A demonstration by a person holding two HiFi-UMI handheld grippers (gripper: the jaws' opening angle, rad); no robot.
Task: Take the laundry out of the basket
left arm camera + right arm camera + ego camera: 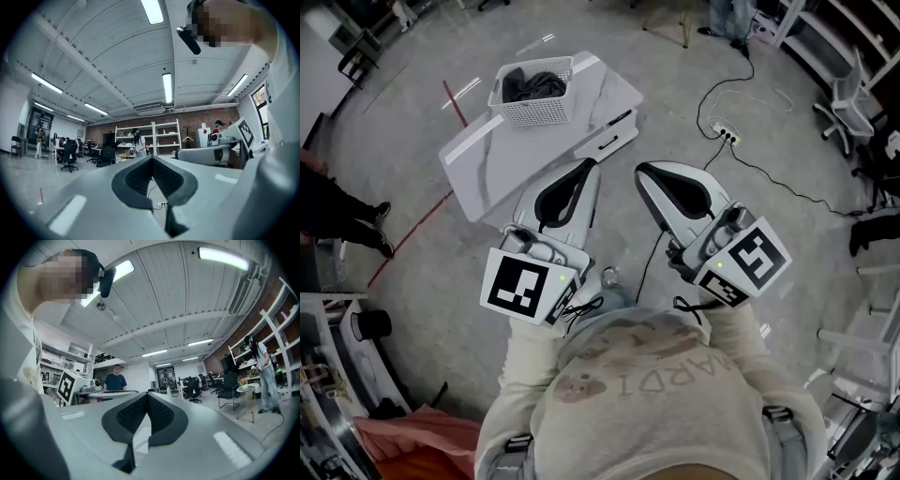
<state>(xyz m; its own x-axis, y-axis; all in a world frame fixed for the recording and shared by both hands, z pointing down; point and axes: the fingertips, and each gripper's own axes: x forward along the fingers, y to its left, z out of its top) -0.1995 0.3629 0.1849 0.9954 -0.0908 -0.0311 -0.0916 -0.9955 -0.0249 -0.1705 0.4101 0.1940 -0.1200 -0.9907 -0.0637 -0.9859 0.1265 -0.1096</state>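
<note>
Both closed, left gripper point(589, 168), right gripper point(644, 172), laundry point(534, 86) half-hidden in basket point(536, 113)

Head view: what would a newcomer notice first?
The left tongs and right tongs fill the middle of the picture. Both are shut and empty, with their tips towards a white table. At the table's far end stands a white basket with dark laundry inside, and neither tongs touches it.
</note>
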